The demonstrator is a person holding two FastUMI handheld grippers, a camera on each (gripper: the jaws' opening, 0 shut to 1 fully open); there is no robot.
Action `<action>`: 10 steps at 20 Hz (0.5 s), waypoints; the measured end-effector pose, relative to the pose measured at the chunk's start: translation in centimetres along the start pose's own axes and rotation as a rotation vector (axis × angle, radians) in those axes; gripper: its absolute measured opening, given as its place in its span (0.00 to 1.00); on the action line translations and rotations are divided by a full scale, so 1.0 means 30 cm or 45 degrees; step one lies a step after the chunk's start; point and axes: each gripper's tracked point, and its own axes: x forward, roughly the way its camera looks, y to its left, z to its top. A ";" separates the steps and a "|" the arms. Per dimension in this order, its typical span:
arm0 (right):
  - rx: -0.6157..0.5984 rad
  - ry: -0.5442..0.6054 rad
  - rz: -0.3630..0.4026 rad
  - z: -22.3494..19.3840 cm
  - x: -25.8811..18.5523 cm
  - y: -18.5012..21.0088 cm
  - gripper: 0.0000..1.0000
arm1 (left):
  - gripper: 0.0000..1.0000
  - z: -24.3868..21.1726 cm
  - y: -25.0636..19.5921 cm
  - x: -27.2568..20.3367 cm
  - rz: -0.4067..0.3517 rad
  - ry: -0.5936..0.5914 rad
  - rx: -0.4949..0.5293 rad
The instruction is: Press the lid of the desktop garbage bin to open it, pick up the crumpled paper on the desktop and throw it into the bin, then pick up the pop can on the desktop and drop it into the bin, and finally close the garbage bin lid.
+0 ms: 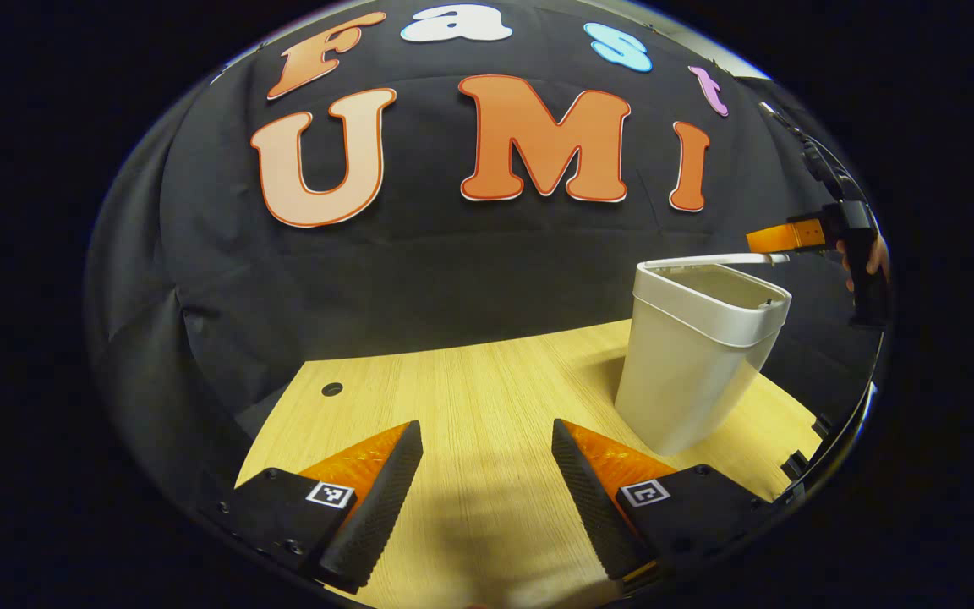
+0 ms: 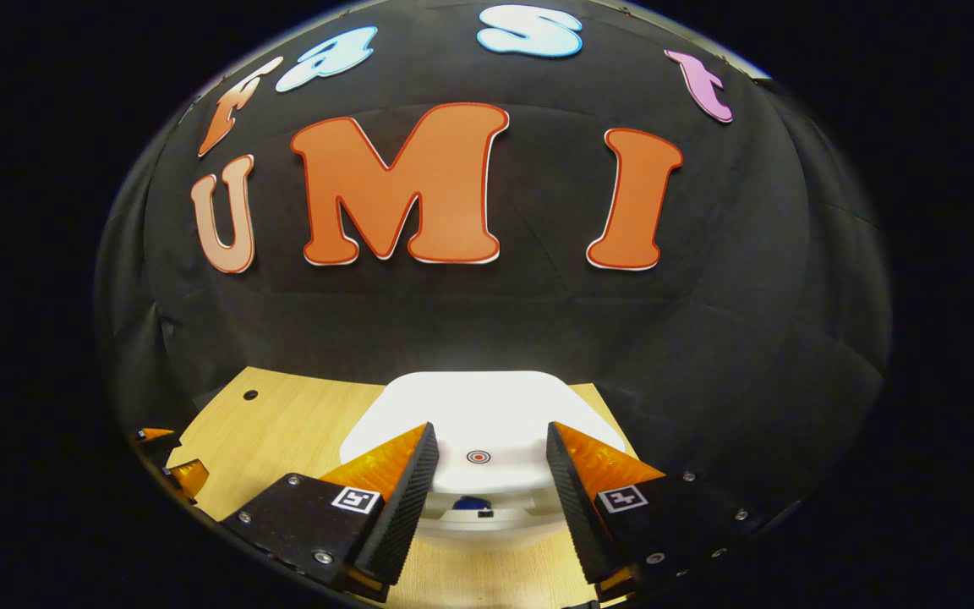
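The white plastic desktop bin [image 1: 694, 355] stands ahead-right of the left gripper [image 1: 487, 491], whose fingers are spread, empty. The right gripper [image 2: 487, 495], fingers apart and empty, hovers over the partly lowered white lid [image 2: 483, 414]. No paper or can in sight on the wooden table [image 1: 470, 397]; judged closing stage: press lid down.

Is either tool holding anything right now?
No. The left tool and right tool are both open and empty; the right one hovers over the bin lid.

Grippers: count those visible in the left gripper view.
2. The left gripper sits open at the bottom, over the table; the right gripper hovers above the garbage bin lid.
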 end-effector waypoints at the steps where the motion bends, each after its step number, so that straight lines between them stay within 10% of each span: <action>1: 0.014 0.008 0.000 -0.015 -0.001 0.002 0.78 | 0.99 -0.004 -0.007 0.000 -0.004 0.008 0.003; 10: 0.046 0.043 0.025 -0.135 -0.005 0.023 0.79 | 0.99 -0.042 -0.091 0.011 -0.071 0.072 0.074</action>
